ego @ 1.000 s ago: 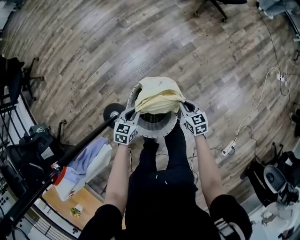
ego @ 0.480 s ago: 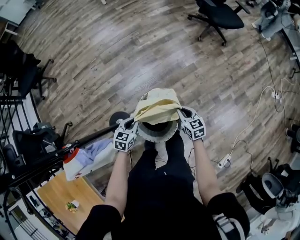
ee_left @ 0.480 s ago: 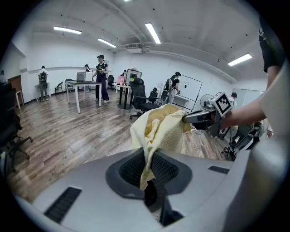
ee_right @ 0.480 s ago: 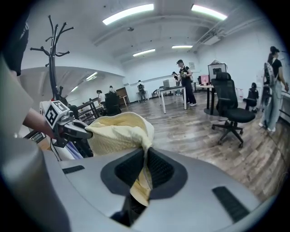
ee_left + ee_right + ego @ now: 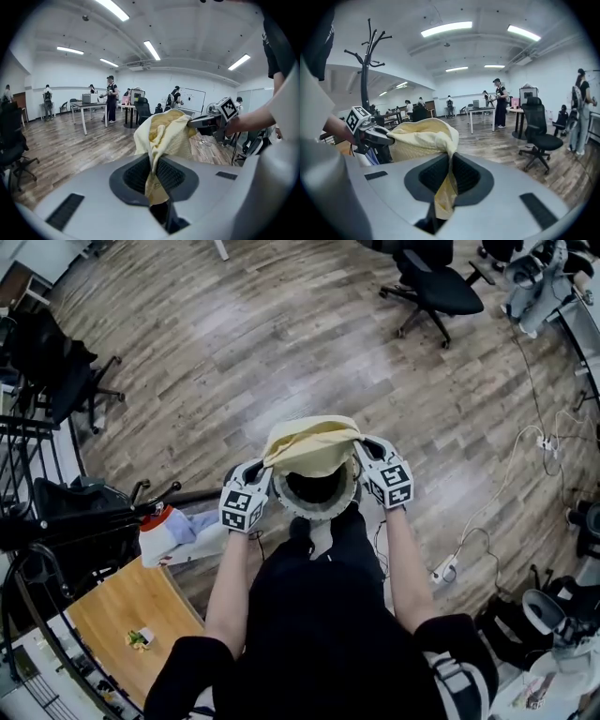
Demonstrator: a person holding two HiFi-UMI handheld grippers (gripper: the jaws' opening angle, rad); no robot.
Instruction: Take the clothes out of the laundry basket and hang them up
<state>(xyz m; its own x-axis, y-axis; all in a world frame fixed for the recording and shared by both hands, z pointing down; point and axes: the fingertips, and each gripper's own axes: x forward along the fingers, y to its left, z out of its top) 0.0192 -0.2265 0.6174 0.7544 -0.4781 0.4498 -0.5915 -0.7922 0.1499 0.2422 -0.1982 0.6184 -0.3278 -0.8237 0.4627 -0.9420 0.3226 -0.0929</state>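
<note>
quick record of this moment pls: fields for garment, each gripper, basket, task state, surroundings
garment: yellow cloth, bunched, held up between both grippers
left gripper: shut on one edge of the yellow cloth
right gripper: shut on the opposite edge
laundry basket: white rim, directly below the cloth; inside dark, contents cannot be told
task state: cloth out of the basket, not yet hung
surroundings: wooden floor, black office chair, black coat stand

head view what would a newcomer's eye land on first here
The pale yellow garment, dead centre, stretched between the left gripper and right gripper, each shut on an edge of it. Directly below it is the round white laundry basket, by the person's feet.
</note>
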